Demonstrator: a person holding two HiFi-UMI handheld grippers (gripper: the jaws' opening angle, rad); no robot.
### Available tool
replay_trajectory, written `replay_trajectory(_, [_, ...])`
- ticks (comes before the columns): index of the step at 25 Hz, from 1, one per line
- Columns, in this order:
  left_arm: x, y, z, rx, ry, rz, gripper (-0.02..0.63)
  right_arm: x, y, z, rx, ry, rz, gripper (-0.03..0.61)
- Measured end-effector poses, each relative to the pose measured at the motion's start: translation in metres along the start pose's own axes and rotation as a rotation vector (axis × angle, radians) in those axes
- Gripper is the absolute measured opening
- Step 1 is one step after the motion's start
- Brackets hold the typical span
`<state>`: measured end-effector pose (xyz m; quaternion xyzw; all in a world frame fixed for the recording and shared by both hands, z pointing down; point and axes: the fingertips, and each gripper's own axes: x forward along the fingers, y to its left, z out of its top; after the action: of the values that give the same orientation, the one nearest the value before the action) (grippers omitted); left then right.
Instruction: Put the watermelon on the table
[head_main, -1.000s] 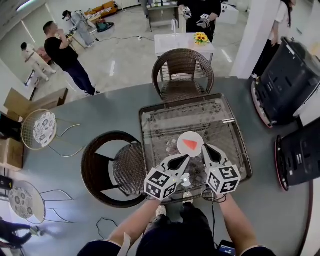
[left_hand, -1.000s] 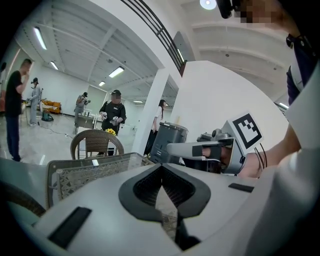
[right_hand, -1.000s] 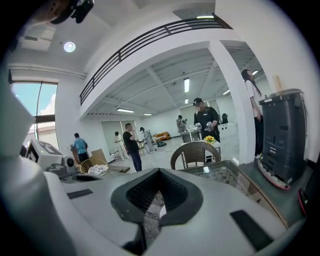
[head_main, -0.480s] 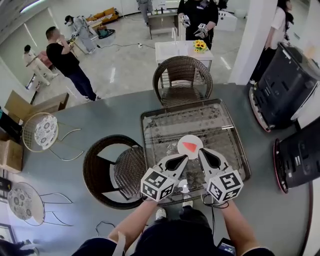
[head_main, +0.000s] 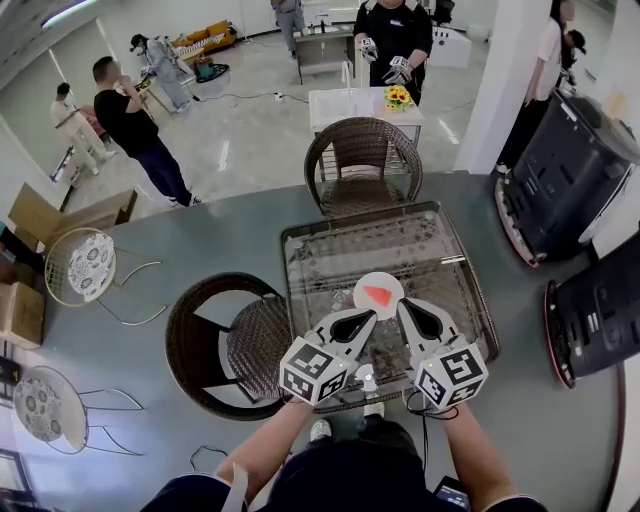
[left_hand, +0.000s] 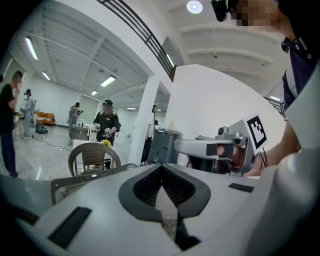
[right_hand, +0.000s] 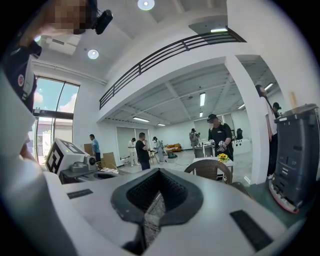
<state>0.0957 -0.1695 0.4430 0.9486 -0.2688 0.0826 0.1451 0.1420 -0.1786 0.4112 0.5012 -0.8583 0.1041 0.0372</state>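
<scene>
Nearest us, the left gripper (head_main: 362, 318) and right gripper (head_main: 410, 306) hang with jaws pinched together, empty. Just beyond their tips, what looks like the watermelon slice (head_main: 379, 295) lies on a white plate (head_main: 366, 282) on the glass table (head_main: 286, 262). We're at the approach, we reckon: next, one pair of jaws must part and close in on the slice
</scene>
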Motion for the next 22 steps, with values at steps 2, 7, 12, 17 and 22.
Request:
replay_trajectory(2, [-0.0002,-0.0009,0.001,0.002,0.0,-0.002,0.005,-0.001,-0.0002,0.0002,-0.006,0.001,-0.002,0.002])
replay_trajectory(7, [-0.0019,-0.0024,0.0033,0.008,-0.001,-0.003,0.005,-0.0022,0.0029,0.0025,-0.013,-0.004,0.001,0.002])
replay_trajectory(12, [-0.0041,-0.0028,0.0033,0.009,-0.006,-0.003,0.005,-0.0019,0.0051,0.0032,-0.017,-0.009,0.001,0.002])
replay_trajectory(17, [-0.006,-0.0049,0.0063,0.011,-0.015,-0.004,0.005,-0.0024,0.0055,0.0035,-0.017,-0.014,-0.003,0.002])
replay_trajectory(22, [-0.0094,-0.0045,0.0086,0.011,-0.019,-0.002,0.005,-0.0024,0.0086,0.0054,-0.018,-0.016,-0.003,0.002])
